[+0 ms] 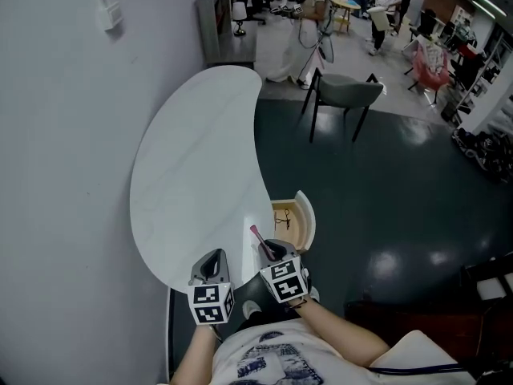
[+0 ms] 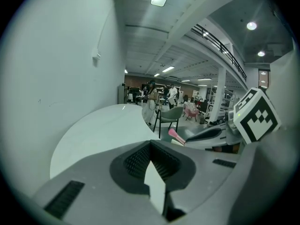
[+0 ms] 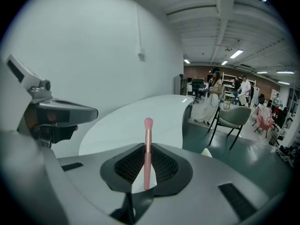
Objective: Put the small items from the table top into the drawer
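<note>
Right gripper [image 1: 272,253] sits closest in, jaws pinching a slim pink brush [image 3: 147,156] low on its handle, with the bristle end poking up and forward. The brush is off the desk and in the grip, hanging above the near right edge just short of the drawer [image 1: 307,219].

That looks like the carry-and-drop step. My advice: bring the brush over the drawer's open mouth, tip the bristle end down below the rim, and line its length up with the inside before spreading the jaws. It's a thin handle held by one end, so it could swivel in the pads. A slow, low release beats a drop from height.

Left gripper [image 1: 212,257] hangs beside the right one over the near edge, jaws pressed together with nothing in them. It should stay clear of the drawer front.

Drawer stands pulled out, wooden inside, with something small and dark lying in it, too small to name. Desk [image 1: 192,175] shows no other small items that I can spot. Chair [image 1: 345,93] stands well beyond the far end.
</note>
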The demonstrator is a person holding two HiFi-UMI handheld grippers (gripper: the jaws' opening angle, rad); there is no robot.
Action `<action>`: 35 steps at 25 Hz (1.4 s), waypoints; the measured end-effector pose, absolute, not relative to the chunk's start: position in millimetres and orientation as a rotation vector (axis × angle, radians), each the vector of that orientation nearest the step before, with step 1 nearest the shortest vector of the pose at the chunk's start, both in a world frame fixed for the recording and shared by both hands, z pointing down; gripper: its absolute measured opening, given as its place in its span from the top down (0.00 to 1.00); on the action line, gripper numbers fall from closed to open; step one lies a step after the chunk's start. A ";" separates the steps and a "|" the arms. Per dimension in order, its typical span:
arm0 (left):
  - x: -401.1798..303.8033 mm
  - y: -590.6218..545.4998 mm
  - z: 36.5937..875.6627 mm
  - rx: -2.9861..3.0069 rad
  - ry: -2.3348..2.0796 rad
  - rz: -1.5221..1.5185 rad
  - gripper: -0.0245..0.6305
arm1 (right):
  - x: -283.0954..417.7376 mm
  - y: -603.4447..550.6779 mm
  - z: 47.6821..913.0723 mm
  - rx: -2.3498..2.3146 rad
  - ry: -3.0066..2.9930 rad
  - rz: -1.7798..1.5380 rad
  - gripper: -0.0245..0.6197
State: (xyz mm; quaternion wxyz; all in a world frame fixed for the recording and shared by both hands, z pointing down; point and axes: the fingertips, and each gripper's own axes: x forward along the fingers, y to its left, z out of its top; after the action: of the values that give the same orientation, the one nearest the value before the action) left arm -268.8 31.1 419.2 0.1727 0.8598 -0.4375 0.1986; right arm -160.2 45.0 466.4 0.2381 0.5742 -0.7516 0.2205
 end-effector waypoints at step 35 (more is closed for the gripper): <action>-30.1 78.8 422.3 2.378 -1.423 0.642 0.93 | 80.3 97.0 477.0 1.433 -2.229 0.650 0.87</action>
State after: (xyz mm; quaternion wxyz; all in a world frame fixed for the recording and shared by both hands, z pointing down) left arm -30.1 78.8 422.3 0.1479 0.8268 -0.4947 0.2233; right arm 80.3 97.0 477.0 0.2053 0.5141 -0.7995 0.2332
